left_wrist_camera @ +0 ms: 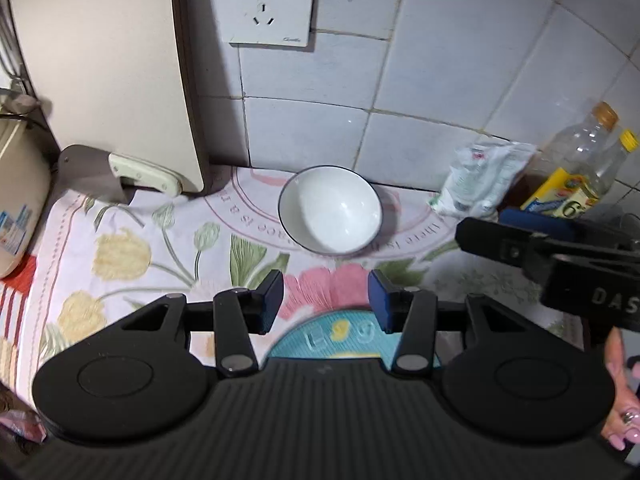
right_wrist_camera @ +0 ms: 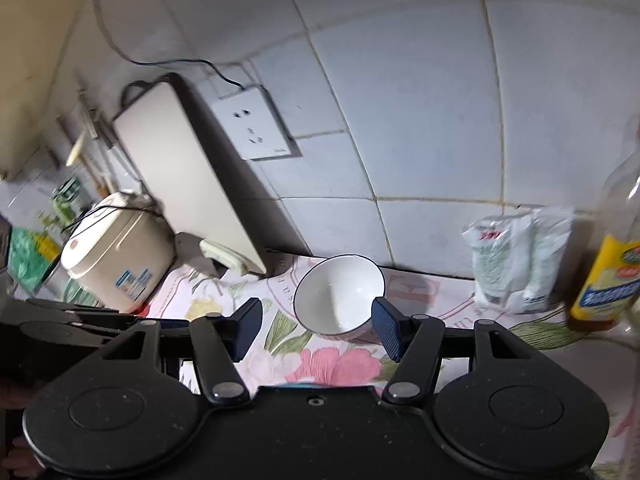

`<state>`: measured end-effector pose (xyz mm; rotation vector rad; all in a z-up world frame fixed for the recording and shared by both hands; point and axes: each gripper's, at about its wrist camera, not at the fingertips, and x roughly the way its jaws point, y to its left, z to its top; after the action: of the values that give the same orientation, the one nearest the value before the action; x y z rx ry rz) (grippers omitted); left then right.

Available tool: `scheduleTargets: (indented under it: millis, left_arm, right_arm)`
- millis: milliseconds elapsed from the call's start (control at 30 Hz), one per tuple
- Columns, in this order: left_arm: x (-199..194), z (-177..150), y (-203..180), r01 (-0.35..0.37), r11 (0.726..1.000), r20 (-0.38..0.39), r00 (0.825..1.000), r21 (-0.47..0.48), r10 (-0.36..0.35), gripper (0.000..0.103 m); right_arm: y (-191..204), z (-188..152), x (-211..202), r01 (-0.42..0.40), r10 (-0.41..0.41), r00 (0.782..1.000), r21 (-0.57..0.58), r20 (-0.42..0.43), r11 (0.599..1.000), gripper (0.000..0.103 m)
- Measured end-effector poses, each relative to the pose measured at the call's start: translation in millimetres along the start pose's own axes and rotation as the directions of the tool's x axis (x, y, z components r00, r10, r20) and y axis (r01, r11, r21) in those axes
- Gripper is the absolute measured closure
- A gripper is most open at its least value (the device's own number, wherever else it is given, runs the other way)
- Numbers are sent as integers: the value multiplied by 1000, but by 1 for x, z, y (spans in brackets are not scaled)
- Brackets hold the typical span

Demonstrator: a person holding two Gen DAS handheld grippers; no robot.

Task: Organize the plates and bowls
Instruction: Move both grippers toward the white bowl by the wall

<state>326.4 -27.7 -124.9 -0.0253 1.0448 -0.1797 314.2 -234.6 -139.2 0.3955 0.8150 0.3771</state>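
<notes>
A white bowl with a thin dark rim stands upright and empty on the flowered cloth near the tiled wall. My left gripper is open and empty, a little short of the bowl. My right gripper is open and empty, its fingertips just in front of the same bowl, the right pad close to the rim. The right gripper's body shows in the left wrist view at the right edge. No plate is in view.
A beige cutting board leans on the wall at the left, above a cleaver. A rice cooker stands at the far left. A white bag and oil bottles stand at the right. A wall socket is above.
</notes>
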Motion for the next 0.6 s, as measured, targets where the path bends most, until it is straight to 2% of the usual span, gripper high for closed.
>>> scheduleTargets:
  millis: [300,467,533,600]
  left_arm:
    - [84,15,36,18,999,29,999,-31,-17,58]
    - [128,16,44,11,999,-13,1000,-36,-12,61]
    - [142,15,46,10,999,-35,999,-35,-11,61]
    - [153,13,48,15,999,-42,999,-42,-17,64]
  right_arm:
    - [-27,-10,95,85,-77,995,154,-55,984,38]
    - [-42,-19,133,130,-114,990,210,-88,969,38]
    - [-47,-22,148,144,-122,986,229,-111,963,41]
    - [-53,-25,162,157,-128,983,246,-131,956,50]
